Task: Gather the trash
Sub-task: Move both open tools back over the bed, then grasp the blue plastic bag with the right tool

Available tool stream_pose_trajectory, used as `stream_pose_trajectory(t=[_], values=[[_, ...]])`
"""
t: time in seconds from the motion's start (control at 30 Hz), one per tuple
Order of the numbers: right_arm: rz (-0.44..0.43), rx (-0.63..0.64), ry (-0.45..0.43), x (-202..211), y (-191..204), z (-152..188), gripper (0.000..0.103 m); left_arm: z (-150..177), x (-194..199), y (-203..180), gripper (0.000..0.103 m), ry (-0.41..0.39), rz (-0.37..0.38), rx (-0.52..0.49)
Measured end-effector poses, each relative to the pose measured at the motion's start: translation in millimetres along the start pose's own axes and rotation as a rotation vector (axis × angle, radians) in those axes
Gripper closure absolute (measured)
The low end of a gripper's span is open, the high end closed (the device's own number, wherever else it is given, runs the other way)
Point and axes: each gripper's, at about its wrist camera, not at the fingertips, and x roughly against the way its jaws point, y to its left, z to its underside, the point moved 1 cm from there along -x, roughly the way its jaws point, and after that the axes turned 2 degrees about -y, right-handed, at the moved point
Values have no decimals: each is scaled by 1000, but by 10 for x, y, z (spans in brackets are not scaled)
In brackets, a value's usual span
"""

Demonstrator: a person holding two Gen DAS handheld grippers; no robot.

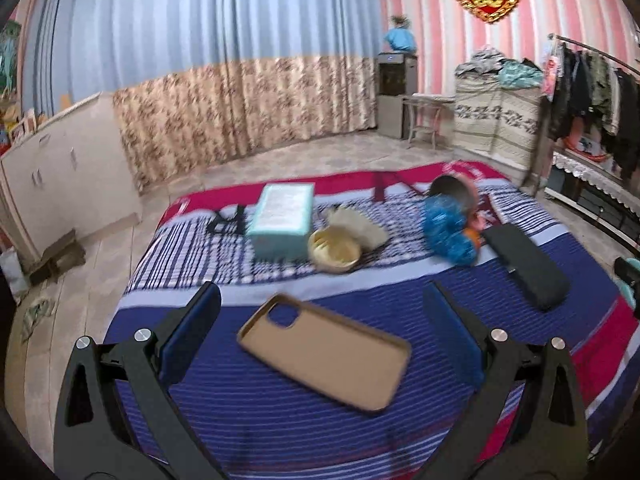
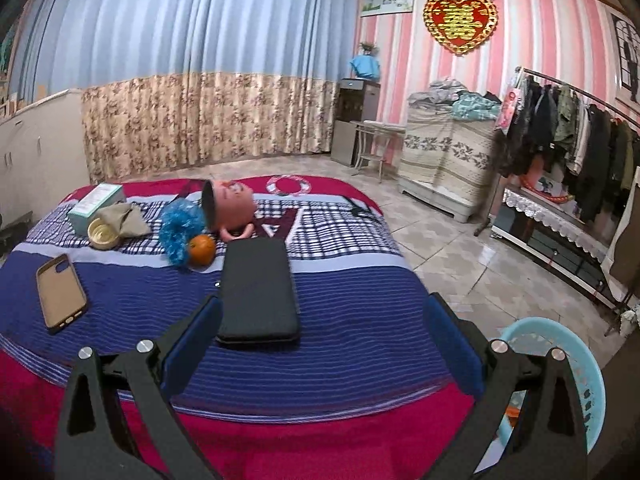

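Observation:
A bed [image 1: 360,432] with a blue, checked and red blanket [image 2: 340,364] carries the objects. A tan phone case [image 1: 324,356] lies just ahead of my open left gripper [image 1: 326,312], between its fingers' line of sight but below them. My right gripper [image 2: 322,320] is open above the bed's near edge, with a black case [image 2: 258,288] just ahead of its left finger. Further back lie a teal box [image 1: 282,214], a gold tin lid [image 1: 335,249], a beige cloth [image 2: 124,220], blue tinsel [image 2: 180,232], an orange [image 2: 201,249] and a pink doll head [image 2: 230,204].
A light blue plastic basket [image 2: 560,364] stands on the tiled floor at the bed's right corner. A clothes rack [image 2: 568,132] and a covered cabinet [image 2: 444,156] line the right wall. White cupboards [image 1: 60,168] stand left of the bed, curtains behind.

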Motion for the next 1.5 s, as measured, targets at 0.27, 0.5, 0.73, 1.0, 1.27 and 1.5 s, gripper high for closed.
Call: stream_pose_trajectory(t=[0.27, 0.5, 0.73, 1.0, 1.27, 1.5], values=[[-47, 18, 54, -324, 288, -54, 5, 81, -319, 321, 6, 48, -17, 43], [-162, 58, 97, -776, 793, -238, 6, -24, -490, 462, 6, 51, -13, 68], [-246, 91, 156, -1354, 1348, -498, 28, -176, -644, 667, 6, 61, -37, 44], [-324, 119, 250, -1882, 1744, -592, 65, -314, -809, 621, 6, 88, -19, 31], [-362, 58, 153, -1423, 1351, -654, 78, -421, -1068, 108, 6, 114, 83, 14], [-230, 16, 120, -743, 572, -476, 78, -465, -1463, -276, 18, 185, 110, -29]])
